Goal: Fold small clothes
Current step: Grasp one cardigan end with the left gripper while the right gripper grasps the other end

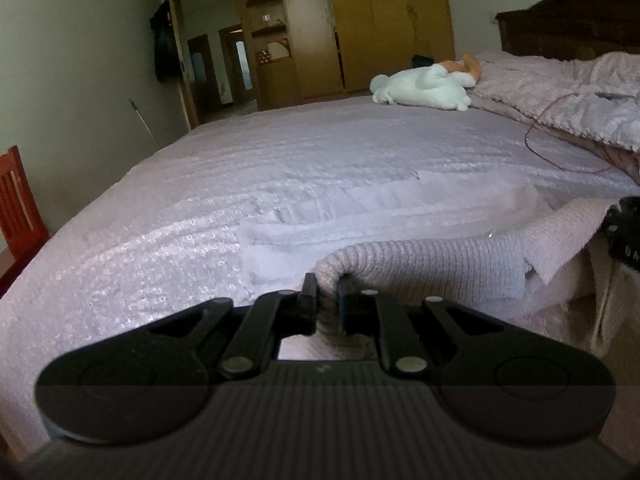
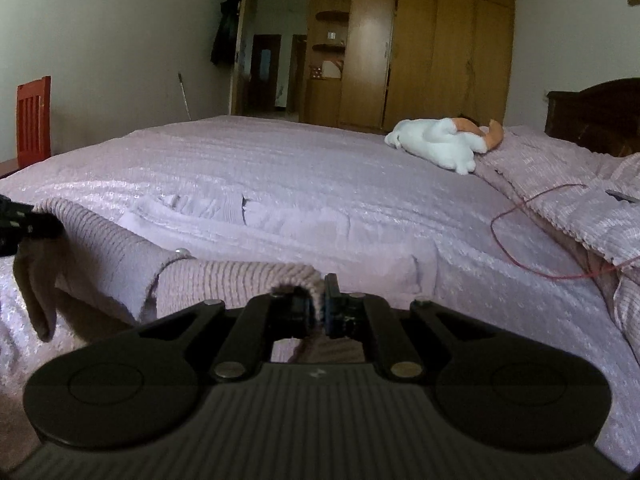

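Left wrist view: the left gripper [image 1: 327,294] has its jaws clamped on a bunched fold of a pale pink ribbed knit garment [image 1: 432,264], which stretches away to the right, lifted off the bed [image 1: 200,200] along its near edge. At the far right of the garment the black tip of the right gripper [image 1: 624,236] shows, but from here its grip cannot be told. Beyond the garment, toward the far side of the bed, lies a white and orange plush toy [image 1: 424,88], with a wooden wardrobe [image 1: 372,24] behind it.

Right wrist view: the right gripper [image 2: 318,300] is likewise pinched tight on the garment [image 2: 224,276] (a fuzzy edge sits between the fingers). The cloth runs left from it, sagging, to the left gripper [image 2: 24,224], with a loose end hanging below. Right of the garment a thin red cord [image 2: 516,236] loops across the bed [image 2: 320,168], and the plush toy [image 2: 436,146] lies farther back.
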Demonstrator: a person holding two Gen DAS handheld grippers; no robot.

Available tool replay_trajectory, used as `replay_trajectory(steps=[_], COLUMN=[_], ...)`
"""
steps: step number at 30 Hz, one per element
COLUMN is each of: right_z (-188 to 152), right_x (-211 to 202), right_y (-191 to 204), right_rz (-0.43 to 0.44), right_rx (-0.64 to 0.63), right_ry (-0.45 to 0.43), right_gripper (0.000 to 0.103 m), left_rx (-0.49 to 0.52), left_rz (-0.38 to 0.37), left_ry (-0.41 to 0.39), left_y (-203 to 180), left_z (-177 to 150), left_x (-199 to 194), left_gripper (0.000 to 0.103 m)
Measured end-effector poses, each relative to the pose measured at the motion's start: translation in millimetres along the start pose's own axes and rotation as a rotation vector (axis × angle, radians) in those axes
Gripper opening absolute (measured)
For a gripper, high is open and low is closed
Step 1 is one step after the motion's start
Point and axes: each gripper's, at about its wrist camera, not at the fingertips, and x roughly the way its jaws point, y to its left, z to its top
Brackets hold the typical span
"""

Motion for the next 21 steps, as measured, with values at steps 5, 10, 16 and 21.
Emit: replay_trajectory(steps=[5,10,16,21], right_z=[9.5,21.8,39.4,45.2], right_x=[2.2,-3.2,-12.2,-18.7], right_y=[3.3,3.6,10.7,17.6], right_rz=[0.007,-0.003,-0.038,-0.073], right_rx=[-0.024,-0.048,-0.106,-0.129], right_ry=[-0.027,-0.060,-0.111,-0.131], right_gripper=[0.006,0.006,0.006,0.006], left_rx=[-0.053,-0.045,-0.048,-0.050], left_rz=[0.012,0.020,0.023,0.030], left_ry=[0.004,-0.035,-0.097,-0.115], left_y=[3.7,0.6,-0.3,1.3], left_z=[9.2,19.4,36.0,41.5], left_x=[3.1,-3.4,-12.0,-9.9], left_gripper=[0.012,0.012,0.012,0.012])
